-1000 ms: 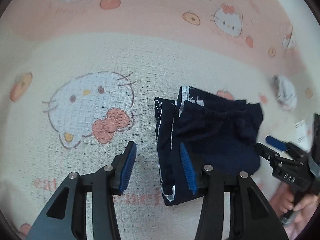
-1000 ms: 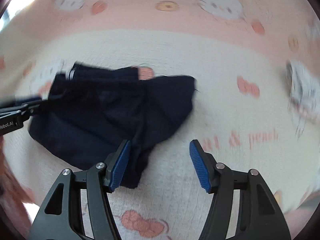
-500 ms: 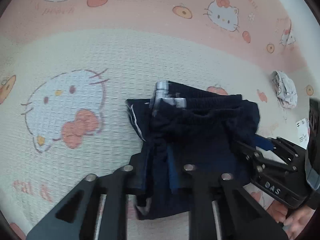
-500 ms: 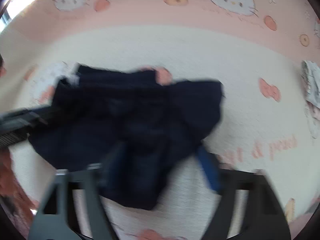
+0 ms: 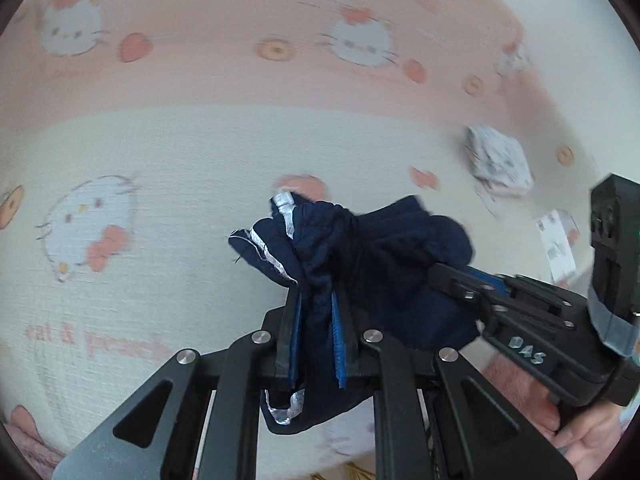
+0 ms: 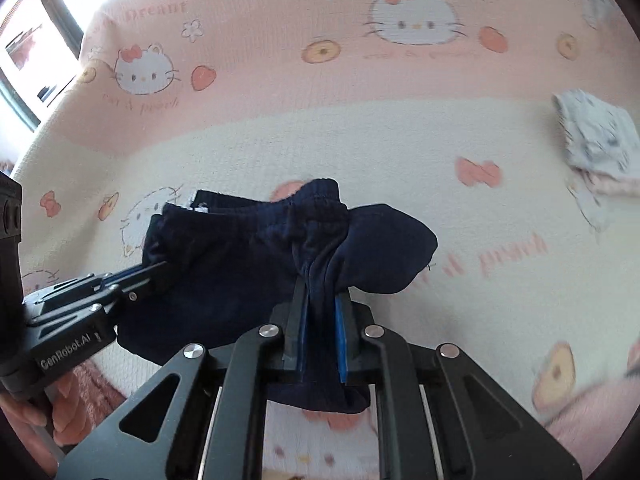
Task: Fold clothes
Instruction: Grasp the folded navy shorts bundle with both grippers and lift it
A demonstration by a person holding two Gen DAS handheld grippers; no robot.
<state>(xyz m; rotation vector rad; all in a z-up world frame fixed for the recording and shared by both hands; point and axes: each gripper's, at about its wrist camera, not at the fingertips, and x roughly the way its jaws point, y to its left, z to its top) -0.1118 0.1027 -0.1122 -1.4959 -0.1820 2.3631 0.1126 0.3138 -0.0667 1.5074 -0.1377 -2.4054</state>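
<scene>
Gripping the navy shorts (image 5: 384,248) at lower centre of both views, we have our left tool (image 5: 316,320) and right tool (image 6: 320,320) clamped on bunched cloth, the right's jaws having just been closing. Beneath lies the cartoon-cat blanket (image 5: 160,152); a folded white garment (image 6: 596,140) sits upper right.

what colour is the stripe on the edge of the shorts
White, running along the hem of the dark navy shorts; the stripe shows best in the left wrist view.
</scene>
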